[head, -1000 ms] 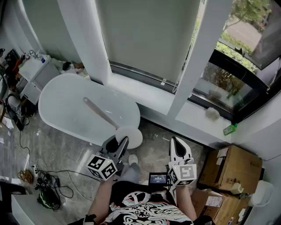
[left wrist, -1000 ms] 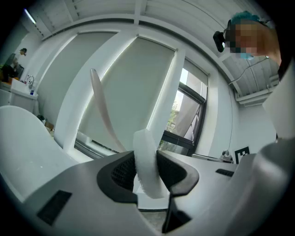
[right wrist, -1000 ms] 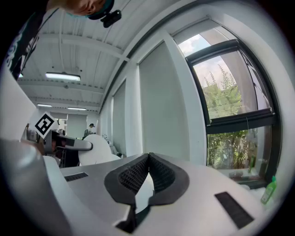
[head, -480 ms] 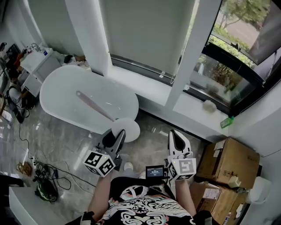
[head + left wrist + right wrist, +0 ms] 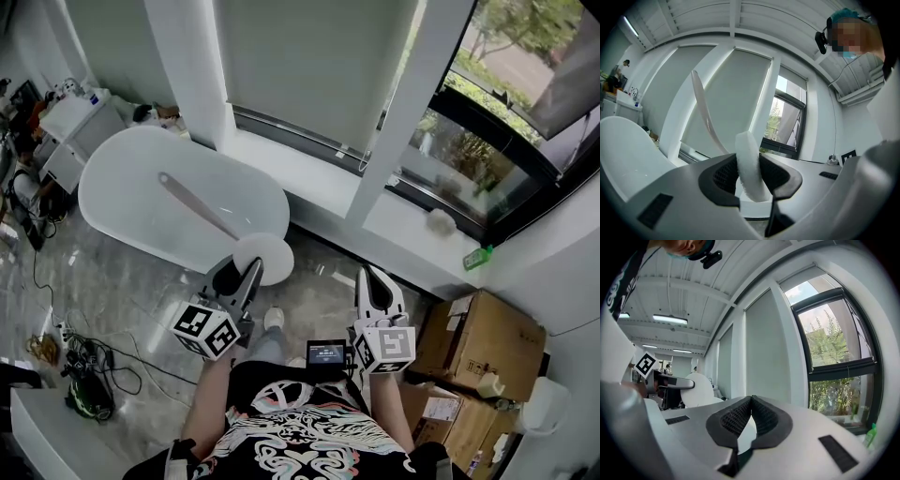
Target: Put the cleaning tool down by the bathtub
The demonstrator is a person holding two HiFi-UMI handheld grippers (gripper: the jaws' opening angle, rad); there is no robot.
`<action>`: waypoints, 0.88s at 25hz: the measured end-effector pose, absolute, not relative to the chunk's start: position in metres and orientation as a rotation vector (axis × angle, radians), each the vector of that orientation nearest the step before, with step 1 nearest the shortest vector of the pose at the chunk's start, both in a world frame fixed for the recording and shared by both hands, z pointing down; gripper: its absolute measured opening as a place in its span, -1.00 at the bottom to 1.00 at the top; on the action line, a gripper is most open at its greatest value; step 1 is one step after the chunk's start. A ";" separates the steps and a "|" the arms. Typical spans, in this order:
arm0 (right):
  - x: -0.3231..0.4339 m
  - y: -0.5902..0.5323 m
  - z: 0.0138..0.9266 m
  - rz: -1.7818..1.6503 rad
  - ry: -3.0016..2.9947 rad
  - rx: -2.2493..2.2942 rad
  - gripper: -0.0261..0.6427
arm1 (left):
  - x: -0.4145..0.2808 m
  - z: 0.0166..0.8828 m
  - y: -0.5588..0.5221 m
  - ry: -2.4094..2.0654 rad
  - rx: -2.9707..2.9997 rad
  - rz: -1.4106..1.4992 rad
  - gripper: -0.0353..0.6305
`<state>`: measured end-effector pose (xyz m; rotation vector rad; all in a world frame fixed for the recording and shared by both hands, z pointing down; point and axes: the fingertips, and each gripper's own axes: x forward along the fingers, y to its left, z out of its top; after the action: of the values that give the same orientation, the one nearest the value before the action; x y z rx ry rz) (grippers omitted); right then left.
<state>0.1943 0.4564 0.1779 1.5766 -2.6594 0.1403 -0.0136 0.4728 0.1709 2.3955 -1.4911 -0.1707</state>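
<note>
Cleaning tool point(image 5: 265, 255) pinched by its white pad in left tongs point(image 5: 749, 174); right tongs point(image 5: 751, 402) pressed together.

No legible text found. Labels on the boxes point(image 5: 492, 337) and the screen point(image 5: 325, 353) are too small to read.

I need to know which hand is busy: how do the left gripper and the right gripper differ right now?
The left gripper has its jaws clamped on the round white pad of the cleaning tool; the right gripper holds nothing. The left gripper's jaws stand apart by the pad's thickness, while the right gripper's jaws meet at the tips. Both point forward, side by side.
</note>
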 end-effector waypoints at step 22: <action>0.149 0.248 0.200 0.196 -2.573 1.593 -0.84 | -0.054 0.180 0.239 -1.387 2.432 -0.195 -0.49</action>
<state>0.1491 0.2478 0.2002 1.5934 -2.5735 0.1964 -0.0540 0.2394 0.1804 2.4325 -1.3870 -0.1949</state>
